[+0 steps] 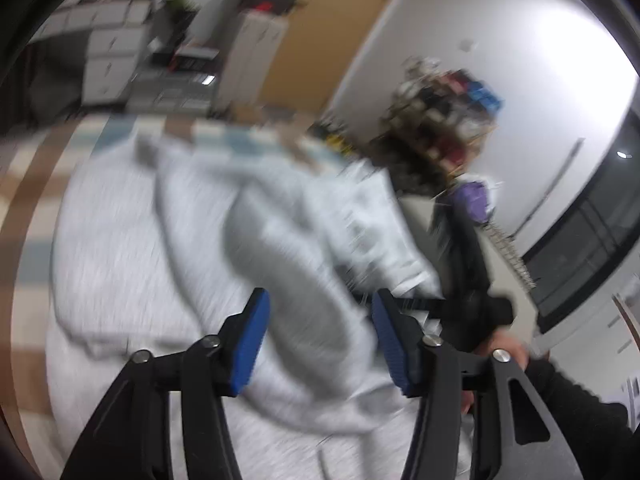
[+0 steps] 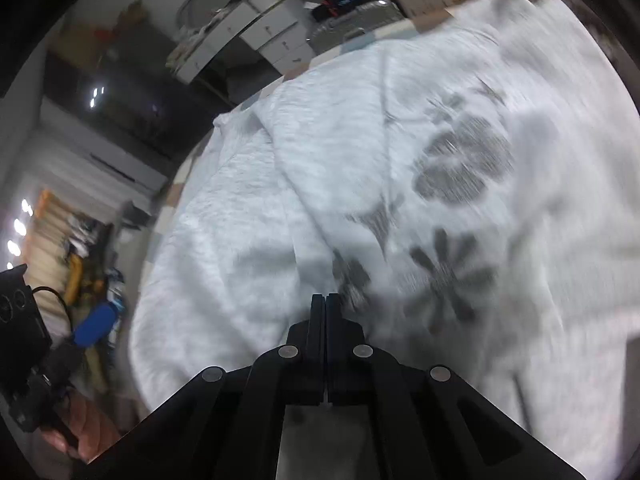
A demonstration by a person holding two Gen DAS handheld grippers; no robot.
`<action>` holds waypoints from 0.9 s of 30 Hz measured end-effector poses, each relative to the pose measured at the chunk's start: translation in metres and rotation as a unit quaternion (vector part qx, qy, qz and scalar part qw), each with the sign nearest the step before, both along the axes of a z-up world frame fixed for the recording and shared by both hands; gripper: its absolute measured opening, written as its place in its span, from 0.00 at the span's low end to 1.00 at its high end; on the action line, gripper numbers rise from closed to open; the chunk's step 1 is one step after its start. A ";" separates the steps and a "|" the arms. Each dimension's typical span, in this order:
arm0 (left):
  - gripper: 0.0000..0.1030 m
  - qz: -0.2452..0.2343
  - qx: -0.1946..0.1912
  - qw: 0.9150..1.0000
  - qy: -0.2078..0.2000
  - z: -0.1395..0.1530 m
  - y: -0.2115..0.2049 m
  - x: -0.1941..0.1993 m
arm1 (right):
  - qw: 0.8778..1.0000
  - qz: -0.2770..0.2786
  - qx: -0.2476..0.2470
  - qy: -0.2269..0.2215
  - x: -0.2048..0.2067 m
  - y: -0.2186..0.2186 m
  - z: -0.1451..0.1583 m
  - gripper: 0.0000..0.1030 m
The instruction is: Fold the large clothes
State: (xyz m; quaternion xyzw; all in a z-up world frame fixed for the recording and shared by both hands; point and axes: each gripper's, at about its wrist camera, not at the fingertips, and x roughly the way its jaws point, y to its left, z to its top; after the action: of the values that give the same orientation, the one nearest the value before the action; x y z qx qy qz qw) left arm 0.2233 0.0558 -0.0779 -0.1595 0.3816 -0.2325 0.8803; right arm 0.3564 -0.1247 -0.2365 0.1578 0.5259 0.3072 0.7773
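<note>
A large light grey garment (image 1: pixel 168 240) lies spread and rumpled on a striped surface (image 1: pixel 36 168). In the right wrist view the garment (image 2: pixel 280 184) fills the frame and dark grey printed shapes (image 2: pixel 460 168) show through it. My left gripper (image 1: pixel 320 340) is open above the garment, its blue pads (image 1: pixel 248 344) wide apart with nothing between them. My right gripper (image 2: pixel 325 300) has its jaws pressed together over the garment; whether cloth is pinched between them is hidden. Both views are motion-blurred.
White drawer units (image 1: pixel 108 48) and stacked boxes (image 1: pixel 256 24) stand beyond the far edge. A cluttered shelf (image 1: pixel 444 112) stands by the white wall at right. The other hand-held gripper (image 2: pixel 24 340) and the hand (image 2: pixel 88 428) show at lower left in the right wrist view.
</note>
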 end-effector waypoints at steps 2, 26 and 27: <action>0.62 -0.025 -0.019 0.999 -0.018 0.014 -0.012 0.010 | 1.000 0.000 -0.003 -0.019 -0.018 -0.010 0.007 0.00; 0.56 0.017 0.045 0.997 0.067 -0.048 0.021 -0.008 | 0.995 0.023 -0.067 -0.076 -0.106 -0.013 0.015 0.35; 0.60 0.034 0.075 0.995 0.063 -0.042 0.031 -0.006 | 0.995 0.026 -0.052 -0.078 -0.104 -0.018 0.026 0.35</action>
State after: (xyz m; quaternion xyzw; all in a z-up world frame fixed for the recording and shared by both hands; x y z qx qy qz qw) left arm 0.2176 0.0871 -0.1195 -0.1202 0.4474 -0.1620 0.8713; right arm 0.2520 -0.1424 -0.2105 0.0794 0.4831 0.3106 0.8148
